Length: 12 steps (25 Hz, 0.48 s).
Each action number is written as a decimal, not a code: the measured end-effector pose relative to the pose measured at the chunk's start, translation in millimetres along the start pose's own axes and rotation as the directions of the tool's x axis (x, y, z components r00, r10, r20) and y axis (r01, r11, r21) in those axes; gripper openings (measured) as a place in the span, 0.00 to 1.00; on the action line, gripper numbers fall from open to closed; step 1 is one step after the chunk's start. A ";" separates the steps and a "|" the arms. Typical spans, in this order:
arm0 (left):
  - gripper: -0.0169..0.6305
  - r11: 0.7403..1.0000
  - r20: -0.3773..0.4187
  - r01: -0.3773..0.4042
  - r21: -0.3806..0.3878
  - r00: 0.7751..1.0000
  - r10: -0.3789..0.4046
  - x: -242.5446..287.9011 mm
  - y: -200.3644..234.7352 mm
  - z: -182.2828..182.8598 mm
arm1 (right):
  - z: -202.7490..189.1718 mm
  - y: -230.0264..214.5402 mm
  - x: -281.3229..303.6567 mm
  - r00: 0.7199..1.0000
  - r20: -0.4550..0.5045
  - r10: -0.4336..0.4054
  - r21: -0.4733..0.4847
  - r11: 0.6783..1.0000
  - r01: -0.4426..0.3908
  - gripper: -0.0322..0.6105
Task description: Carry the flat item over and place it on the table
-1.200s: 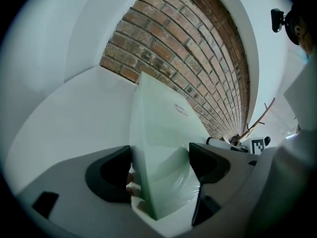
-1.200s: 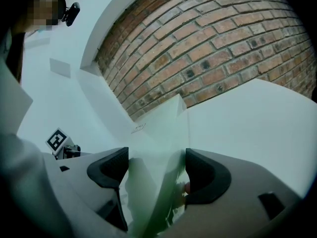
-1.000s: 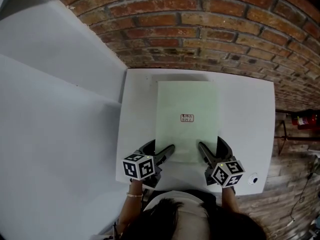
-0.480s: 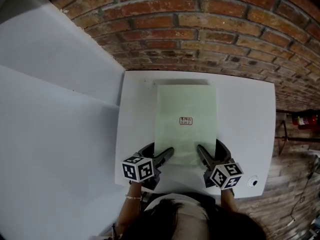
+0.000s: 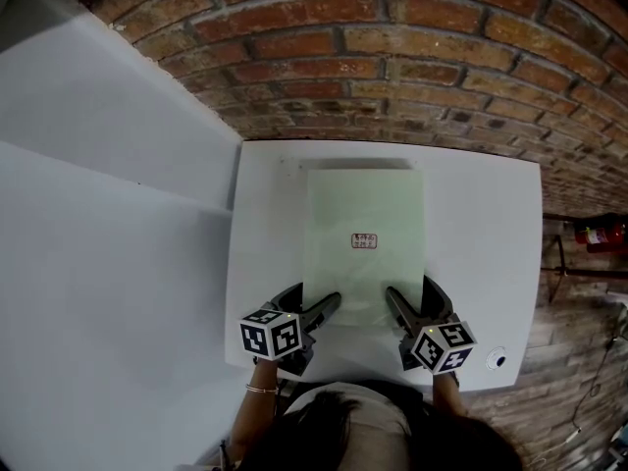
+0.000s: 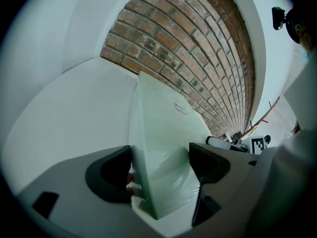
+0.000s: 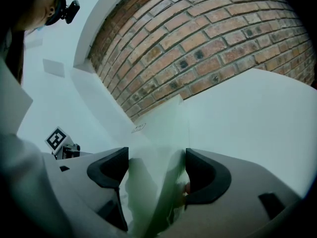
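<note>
Head view: a white table (image 5: pixel 481 234) sits mid-frame, its far edge against a brick wall (image 5: pixel 392 57) that fills the top. A plain white panel (image 5: pixel 98 224) takes up the left side. The flat item is a pale green, translucent sheet (image 5: pixel 363 214). It lies lengthwise over the table's ctr, long sides running toward the wall, w/ a small dark-printed label (image 5: pixel 364 240) near its middle. A thin dark shadow runs along the sheet's far edge. Can't tell if the sheet rests fully on the top or is a bit raised.

L gripper (image 5: pixel 314 300) is at the sheet's near-left corner, lower left of ctr. R gripper (image 5: pixel 412 297) is at the near-right corner, lower right of ctr. Each has one dark finger over the sheet's top face & the other outside its edge. The marker cubes (image 5: pixel 270 335) face up near the bottom of the frame, just above the person's dark hair (image 5: pixel 363 430). A thin bracelet (image 5: pixel 262 388) shows on the left wrist.

L gripper view: the sheet fills the gap btwn the two dark pads (image 6: pixel 111 175), its edge tight against the left-hand pad, so this gripper is clamped on the sheet. R gripper view: same, w/ the sheet pinched btwn the pads (image 7: pixel 205 177). It looks crinkled & glossy there, like a wrap.

Near the table's lower-right corner is a small round white fitting (image 5: pixel 497 358). A red item (image 5: pixel 594 235) sits off the table at the right edge of the frame, by the wall.
</note>
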State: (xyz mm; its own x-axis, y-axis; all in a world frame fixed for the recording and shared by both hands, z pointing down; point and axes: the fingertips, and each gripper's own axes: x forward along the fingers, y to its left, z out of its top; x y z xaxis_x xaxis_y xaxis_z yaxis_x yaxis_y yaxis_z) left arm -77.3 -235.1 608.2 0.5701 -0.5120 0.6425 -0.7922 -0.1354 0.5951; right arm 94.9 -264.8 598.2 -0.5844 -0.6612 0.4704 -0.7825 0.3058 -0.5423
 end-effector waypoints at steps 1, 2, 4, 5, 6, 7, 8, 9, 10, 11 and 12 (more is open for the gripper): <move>0.60 1.000 -0.002 0.000 0.000 1.000 0.000 0.4 0.1 -0.4 | -0.5 -0.4 0.2 1.000 -0.001 0.000 0.000 1.000 0.000 0.61; 0.60 1.000 -0.005 -0.001 0.000 1.000 0.001 0.9 0.3 -1.0 | -1.2 -0.9 0.4 1.000 -0.003 0.000 0.000 1.000 0.000 0.61; 0.60 1.000 -0.009 -0.002 0.002 1.000 0.002 2.2 0.8 -2.5 | -2.8 -2.0 1.0 1.000 -0.009 0.000 -0.002 1.000 0.000 0.61; 0.60 1.000 -0.011 -0.003 0.003 1.000 0.003 2.8 1.0 -3.2 | -3.4 -2.4 1.2 1.000 -0.011 -0.001 -0.003 1.000 0.001 0.61; 0.60 1.000 -0.013 -0.003 0.004 1.000 0.003 3.3 1.3 -3.7 | -3.9 -2.8 1.5 1.000 -0.013 -0.001 -0.004 1.000 0.001 0.61; 0.60 1.000 -0.016 -0.003 0.004 1.000 0.004 3.7 1.6 -4.1 | -4.2 -3.1 1.9 1.000 -0.015 -0.002 -0.005 1.000 0.002 0.61; 0.60 1.000 -0.018 -0.003 0.005 1.000 0.003 4.2 2.1 -4.3 | -4.6 -3.3 2.3 1.000 -0.016 -0.003 -0.006 1.000 0.003 0.61; 0.60 1.000 -0.021 -0.003 0.007 1.000 0.003 4.7 2.6 -4.5 | -5.1 -3.5 2.8 1.000 -0.018 -0.004 -0.007 1.000 0.004 0.61; 0.60 1.000 -0.023 -0.003 0.009 1.000 0.003 5.1 3.1 -4.9 | -5.6 -3.7 3.2 1.000 -0.019 -0.005 -0.009 1.000 0.005 0.61; 0.60 1.000 -0.024 -0.003 0.011 1.000 0.004 5.5 3.6 -5.3 | -6.3 -3.9 3.6 1.000 -0.021 -0.006 -0.010 1.000 0.005 0.61; 0.60 1.000 -0.026 -0.003 0.012 1.000 0.004 6.0 4.0 -5.8 | -6.8 -4.2 3.9 1.000 -0.022 -0.006 -0.011 1.000 0.006 0.61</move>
State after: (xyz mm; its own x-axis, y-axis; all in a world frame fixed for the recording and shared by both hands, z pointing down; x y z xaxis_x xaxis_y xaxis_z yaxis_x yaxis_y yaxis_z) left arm -75.8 -233.8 617.2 0.5725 -0.4907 0.6568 -0.7967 -0.1438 0.5870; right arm 94.4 -264.0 607.0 -0.5842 -0.6478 0.4889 -0.7883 0.3096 -0.5317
